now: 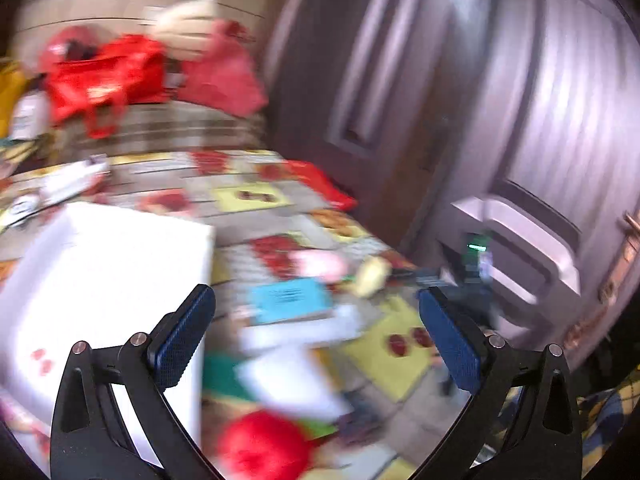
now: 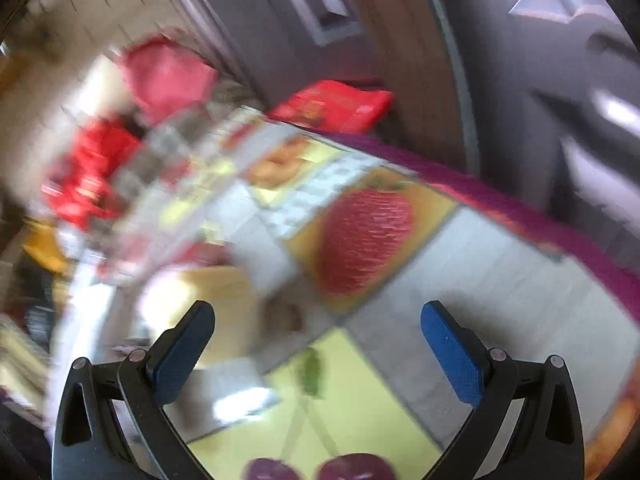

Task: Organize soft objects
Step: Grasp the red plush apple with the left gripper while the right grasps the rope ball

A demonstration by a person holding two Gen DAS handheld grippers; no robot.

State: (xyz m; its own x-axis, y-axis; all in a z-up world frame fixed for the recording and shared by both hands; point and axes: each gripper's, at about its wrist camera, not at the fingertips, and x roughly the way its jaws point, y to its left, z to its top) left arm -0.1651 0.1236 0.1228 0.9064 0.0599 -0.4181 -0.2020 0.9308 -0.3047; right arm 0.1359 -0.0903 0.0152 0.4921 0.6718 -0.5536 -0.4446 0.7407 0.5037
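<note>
Blue ribbed pads on both black two-finger grippers, left gripper [image 1: 316,304] and right gripper [image 2: 318,320]: jaws wide on each, nothing held. Heavy motion blur in both views; detail limited.

Fruit-print oilcloth tabletop [image 1: 248,196], strewn. Noted in left view: white rectangular box [image 1: 100,280] at left, touching or just beside the left pad; light blue flat card or packet [image 1: 290,298] between the jaws' line of sight; pale pink soft lump [image 1: 320,264] and pale yellow soft lump [image 1: 374,276] beyond it, close together; round red soft ball [image 1: 264,446] low in frame, near the gripper base. Red fabric bags [image 1: 104,76] piled at the far end. Exact identity of the small items not determinable.

Right view: bare printed cloth under the jaws, pale yellow soft block [image 2: 208,304] just beside the left pad.

Step judged: transit or approach, no grasp begun. Sorting appears largely outstanding. Next move calls for steadying, centring one soft item between the pads, then closing gently. Likely receptacle: white box, unconfirmed.
</note>
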